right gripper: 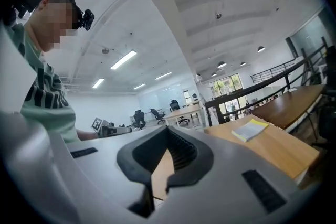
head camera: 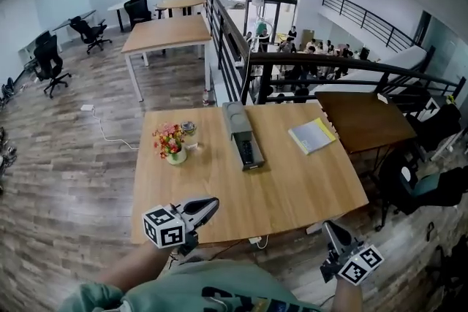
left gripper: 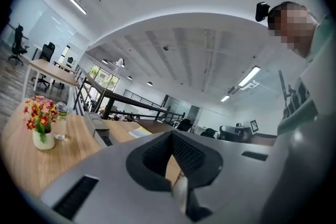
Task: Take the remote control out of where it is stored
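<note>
Okay, head view first. The remote control (head camera: 249, 150) is lying in the near end of a long grey holder (head camera: 235, 117), which is sitting in the middle of the desk (head camera: 307, 193). No brand or label on either is coming through at this size. A vase of flowers (head camera: 170, 144) and a small jar (head camera: 189, 129) are standing to the holder's left. A yellow booklet (head camera: 312, 135) is lying to its right, its cover print too small to read. The only clear markings are the black-and-white square markers on the cubes (head camera: 164, 226). The left hand-held gripper (head camera: 210, 205) is hovering over the desk's near left part, pointing in towards the right. The right hand-held gripper (head camera: 330, 228) is hanging just off the near edge by the right corner. Both are sitting well apart from the remote control.

Over to the left gripper view: the jaws are pressing together with nothing between them and pointing level across the desk, with the holder and flowers off to the left.

Now the right gripper view: these jaws are likewise sitting tip to tip and empty, aiming level over the desk, with the booklet lying ahead to the right. The lettering on the person's green shirt (right gripper: 44, 94) is showing only in part and is unreadable.
</note>
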A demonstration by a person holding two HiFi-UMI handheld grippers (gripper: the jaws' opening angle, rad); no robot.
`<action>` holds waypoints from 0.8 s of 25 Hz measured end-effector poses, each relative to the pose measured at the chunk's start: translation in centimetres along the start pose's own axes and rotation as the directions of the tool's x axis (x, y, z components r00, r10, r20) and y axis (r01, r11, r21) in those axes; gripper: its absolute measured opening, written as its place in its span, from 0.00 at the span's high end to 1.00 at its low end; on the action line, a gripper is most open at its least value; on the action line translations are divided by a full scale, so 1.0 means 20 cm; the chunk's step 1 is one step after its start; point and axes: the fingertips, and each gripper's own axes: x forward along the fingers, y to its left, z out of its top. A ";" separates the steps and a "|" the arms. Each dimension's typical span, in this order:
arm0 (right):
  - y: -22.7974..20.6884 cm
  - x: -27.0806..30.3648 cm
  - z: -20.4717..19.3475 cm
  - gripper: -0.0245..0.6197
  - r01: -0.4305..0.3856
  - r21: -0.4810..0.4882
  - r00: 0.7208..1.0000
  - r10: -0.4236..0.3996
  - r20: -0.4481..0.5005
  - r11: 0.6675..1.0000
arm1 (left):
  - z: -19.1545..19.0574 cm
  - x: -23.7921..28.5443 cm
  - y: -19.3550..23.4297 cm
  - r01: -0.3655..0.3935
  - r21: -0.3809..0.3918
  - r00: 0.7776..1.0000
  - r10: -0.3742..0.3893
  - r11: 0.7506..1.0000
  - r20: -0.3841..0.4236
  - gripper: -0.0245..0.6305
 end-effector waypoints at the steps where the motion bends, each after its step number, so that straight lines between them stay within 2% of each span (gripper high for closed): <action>1: -0.02 0.04 0.00 0.96 -0.021 0.002 1.000 0.021 -0.004 1.000 | 0.00 -0.01 0.02 -0.023 0.010 1.000 0.023 1.000 -0.002 0.96; 5: -0.07 0.26 0.01 0.96 -0.100 0.006 0.994 0.101 -0.038 0.995 | 0.02 -0.05 0.12 -0.099 0.023 0.995 0.099 0.995 0.015 0.96; 8: -0.08 0.48 0.05 0.96 -0.146 -0.011 0.987 0.145 -0.067 0.989 | 0.07 -0.04 0.25 -0.122 0.024 0.992 0.120 0.992 0.042 0.96; 13: -0.15 0.83 0.14 0.96 -0.172 -0.027 0.980 0.169 -0.103 0.985 | 0.14 0.03 0.54 -0.125 -0.031 0.989 0.127 0.992 0.072 0.96; 16: -0.25 0.99 0.16 0.96 -0.178 -0.043 0.979 0.173 -0.108 0.983 | 0.12 0.12 0.69 -0.117 -0.025 0.991 0.118 0.993 0.064 0.96; 20: -0.40 1.17 0.17 0.96 -0.217 -0.033 0.969 0.211 -0.125 0.976 | 0.16 0.23 0.85 -0.178 -0.033 0.981 0.180 0.983 0.071 0.96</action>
